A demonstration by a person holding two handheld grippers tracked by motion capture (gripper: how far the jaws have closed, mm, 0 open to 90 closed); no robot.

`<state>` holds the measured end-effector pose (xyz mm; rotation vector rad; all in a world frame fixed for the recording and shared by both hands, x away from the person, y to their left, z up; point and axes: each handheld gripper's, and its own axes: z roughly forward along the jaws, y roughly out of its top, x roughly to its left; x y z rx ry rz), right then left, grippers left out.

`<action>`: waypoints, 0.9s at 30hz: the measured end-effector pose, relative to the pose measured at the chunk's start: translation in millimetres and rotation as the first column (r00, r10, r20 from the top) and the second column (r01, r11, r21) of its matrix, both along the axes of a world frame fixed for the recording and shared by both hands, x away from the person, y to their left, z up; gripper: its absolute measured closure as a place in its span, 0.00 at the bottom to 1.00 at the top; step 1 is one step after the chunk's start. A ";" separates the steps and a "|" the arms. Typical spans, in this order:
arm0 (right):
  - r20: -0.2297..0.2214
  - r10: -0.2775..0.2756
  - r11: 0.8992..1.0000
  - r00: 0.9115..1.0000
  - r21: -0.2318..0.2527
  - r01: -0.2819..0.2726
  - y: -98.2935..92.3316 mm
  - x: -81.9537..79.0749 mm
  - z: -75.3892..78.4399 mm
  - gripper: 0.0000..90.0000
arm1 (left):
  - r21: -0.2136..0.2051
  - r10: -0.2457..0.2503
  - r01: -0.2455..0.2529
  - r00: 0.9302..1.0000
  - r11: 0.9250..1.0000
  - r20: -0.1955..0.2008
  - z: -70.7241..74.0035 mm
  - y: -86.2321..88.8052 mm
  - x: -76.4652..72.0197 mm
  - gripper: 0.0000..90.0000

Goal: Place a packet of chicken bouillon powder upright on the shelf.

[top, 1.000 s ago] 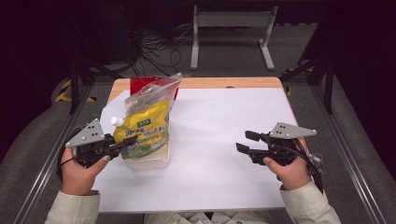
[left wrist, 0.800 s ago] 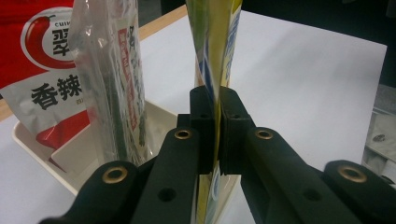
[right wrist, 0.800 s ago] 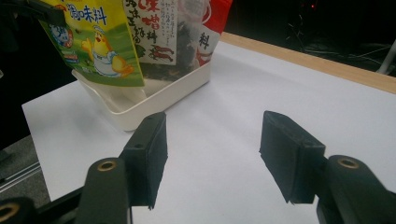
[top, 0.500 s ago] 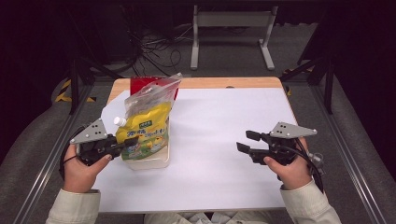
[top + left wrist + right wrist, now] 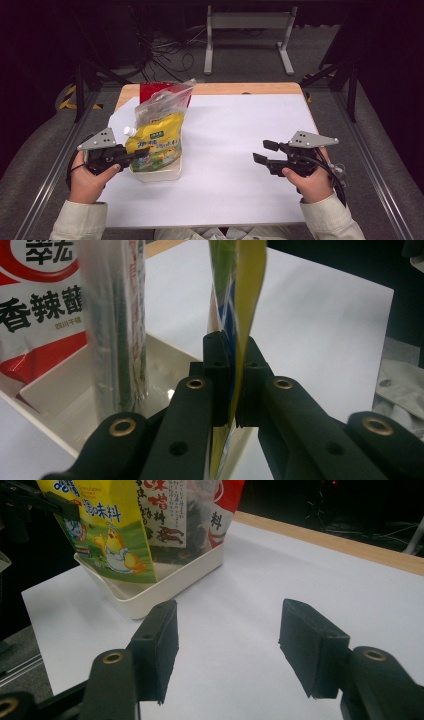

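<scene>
A yellow spouted pouch [image 5: 156, 140] stands upright in a cream tray [image 5: 165, 175] at the table's left, in front of a clear bag [image 5: 162, 102] and a red packet [image 5: 150, 90]. My left gripper [image 5: 137, 154] is shut on the pouch's near edge; in the left gripper view the pads [image 5: 219, 375] pinch the yellow pouch [image 5: 247, 305] edge-on. My right gripper [image 5: 262, 152] hovers over the white table sheet at the right, open with nothing between its pads [image 5: 227, 645]. From there the yellow pouch [image 5: 107, 530] and tray [image 5: 165, 587] lie ahead to the left.
A white sheet [image 5: 240, 145] covers most of the wooden table [image 5: 240, 89]. The clear bag [image 5: 117, 325] and red packet [image 5: 35, 305] stand in the tray [image 5: 55, 395] beside the pouch. Dark floor, cables and a metal stand lie beyond the far edge.
My left hand has shifted slightly with the pouch still pinched. The right gripper has stayed where it was.
</scene>
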<state>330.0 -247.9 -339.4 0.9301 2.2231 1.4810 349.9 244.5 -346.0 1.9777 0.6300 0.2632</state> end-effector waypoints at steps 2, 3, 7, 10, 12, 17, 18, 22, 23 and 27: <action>0.000 0.000 1.000 1.000 0.000 0.000 0.0 0.1 -0.1 0.45 | -0.007 0.008 -0.008 1.000 1.000 -0.008 0.3 1.3 -0.5 0.96; -0.001 -0.001 1.000 1.000 0.000 0.001 0.0 0.1 -0.1 0.45 | -0.007 0.008 -0.008 1.000 1.000 -0.008 0.3 1.3 -0.5 0.96; -0.002 0.000 1.000 1.000 0.001 0.000 0.3 0.4 -0.6 0.45 | -0.002 0.018 -0.018 1.000 1.000 -0.021 0.2 1.3 -0.6 0.96; -0.004 0.001 1.000 1.000 -0.001 -0.001 1.0 0.3 -0.9 0.45 | 0.008 0.034 -0.033 0.999 0.999 -0.020 1.2 0.6 -1.2 0.96; -0.004 0.003 1.000 1.000 -0.003 -0.003 1.2 0.3 -1.1 0.45 | 0.016 0.043 -0.043 0.999 0.999 -0.020 2.0 0.0 -1.3 0.96; -0.004 0.000 1.000 1.000 -0.003 0.000 1.1 0.4 -1.3 0.45 | 0.020 0.080 -0.079 0.996 0.997 -0.030 3.1 -1.0 -2.2 0.96; -0.004 0.000 1.000 1.000 -0.003 0.000 1.0 0.3 -1.2 0.45 | 0.020 0.082 -0.081 0.996 0.997 -0.028 3.2 -0.8 -2.2 0.96; -0.003 -0.002 1.000 1.000 -0.001 0.002 0.7 0.2 -1.1 0.45 | 0.027 0.090 -0.089 0.995 0.996 -0.033 2.9 -2.0 -2.1 0.96; -0.003 -0.001 1.000 1.000 -0.003 0.001 0.8 0.2 -1.1 0.45 | 0.036 0.089 -0.088 0.995 0.995 -0.034 2.6 -2.6 -1.7 0.96; -0.003 0.000 1.000 1.000 -0.003 0.000 1.1 0.0 -1.1 0.45 | 0.059 0.091 -0.088 0.994 0.994 -0.055 -1.8 -6.8 0.6 0.96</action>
